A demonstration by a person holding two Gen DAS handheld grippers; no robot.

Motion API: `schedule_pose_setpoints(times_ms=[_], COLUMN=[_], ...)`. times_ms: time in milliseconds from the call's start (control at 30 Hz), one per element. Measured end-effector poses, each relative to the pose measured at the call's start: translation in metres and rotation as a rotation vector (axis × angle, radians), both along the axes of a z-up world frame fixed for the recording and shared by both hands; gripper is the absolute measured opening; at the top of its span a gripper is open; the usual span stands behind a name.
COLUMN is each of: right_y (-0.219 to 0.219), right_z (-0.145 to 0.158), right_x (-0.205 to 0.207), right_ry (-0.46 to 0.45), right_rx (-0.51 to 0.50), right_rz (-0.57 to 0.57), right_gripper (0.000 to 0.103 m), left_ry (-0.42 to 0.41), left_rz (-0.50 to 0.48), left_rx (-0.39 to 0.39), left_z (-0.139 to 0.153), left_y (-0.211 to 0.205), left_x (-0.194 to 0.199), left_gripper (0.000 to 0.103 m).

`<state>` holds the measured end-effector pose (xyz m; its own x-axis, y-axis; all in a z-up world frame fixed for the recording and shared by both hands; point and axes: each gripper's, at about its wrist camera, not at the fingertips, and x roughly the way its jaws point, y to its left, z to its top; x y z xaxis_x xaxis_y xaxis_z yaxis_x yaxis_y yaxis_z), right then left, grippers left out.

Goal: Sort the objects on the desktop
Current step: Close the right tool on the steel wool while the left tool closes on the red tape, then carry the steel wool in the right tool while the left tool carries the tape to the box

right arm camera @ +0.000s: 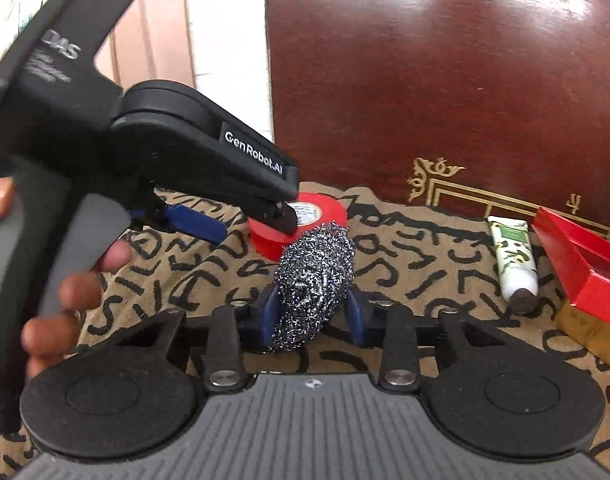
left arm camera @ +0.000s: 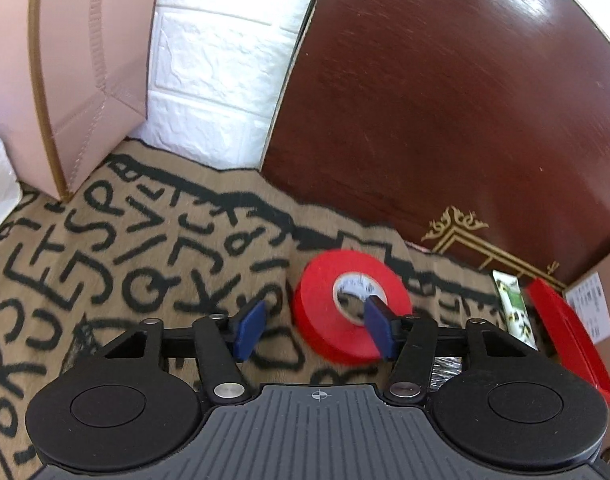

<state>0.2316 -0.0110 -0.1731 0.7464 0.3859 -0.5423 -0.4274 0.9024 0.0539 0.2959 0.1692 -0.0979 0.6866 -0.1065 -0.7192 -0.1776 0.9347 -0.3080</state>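
the chair back (right arm camera: 445, 80) fills twelve o'clock in both wrist views, dark and glossy, standing at the far edge of the lettered cloth (left arm camera: 105, 280). a pink bag (left arm camera: 65, 80) stands at ten o'clock in the left view. the red box (right arm camera: 581, 256) sits open at three o'clock in the right view, with a tube (right arm camera: 513, 264) lying just beside it on its left.

the right gripper (right arm camera: 313, 312) is closed on the scourer (right arm camera: 317, 276), narrow, squeezing it from both sides. the left gripper (left arm camera: 313, 328) is spread wide over the tape (left arm camera: 351, 304), which lies flat on the cloth at one o'clock of that view; its right finger (left arm camera: 379, 332) hangs over the roll's hole, its left one well outside the rim.

the step looks like a double pick: scourer held, tape not yet gripped. next the left needs to drop and close across the ring's wall, then both carry, probably to the box.
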Motion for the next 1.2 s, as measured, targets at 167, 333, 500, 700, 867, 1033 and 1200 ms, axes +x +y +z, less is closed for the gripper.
schedule_pose_setpoints(times_ms=[167,333,500,700,867,1033,1200], right_y=[-0.017,-0.023,-0.022,-0.026,-0.042,-0.062,-0.083], right_z=[0.000,-0.004,-0.006,-0.003,0.004,0.012,0.020], right_x=[0.003,0.001,0.001,-0.005,-0.022,-0.049,-0.088], right_ry=[-0.021,0.000,0.003,0.006,0.020,0.026,0.025], right_rx=[-0.026,-0.007,-0.024,-0.038,-0.041,-0.030,-0.029], right_rz=[-0.077,-0.095,-0.095,-0.095,-0.108,-0.117,-0.115], right_gripper=[0.037,0.037,0.038,0.036,0.034,0.033,0.033], left_ry=[0.013,0.025,0.035,0.032,0.051,0.070,0.075], left_rz=[-0.015,-0.033,-0.055,-0.052,-0.114,-0.203,-0.260], left_rx=[0.020,0.085,0.142,0.155,0.153,0.185,0.196], left_z=[-0.002,-0.005,-0.004,0.002,0.008,0.013,0.019], left_y=[-0.004,-0.012,-0.013,-0.017,-0.034,-0.063,-0.091], left_x=[0.009,0.022,0.022,-0.001,-0.027,-0.069,-0.122], left_gripper=[0.063,0.063,0.028,0.022,0.021,0.021,0.021])
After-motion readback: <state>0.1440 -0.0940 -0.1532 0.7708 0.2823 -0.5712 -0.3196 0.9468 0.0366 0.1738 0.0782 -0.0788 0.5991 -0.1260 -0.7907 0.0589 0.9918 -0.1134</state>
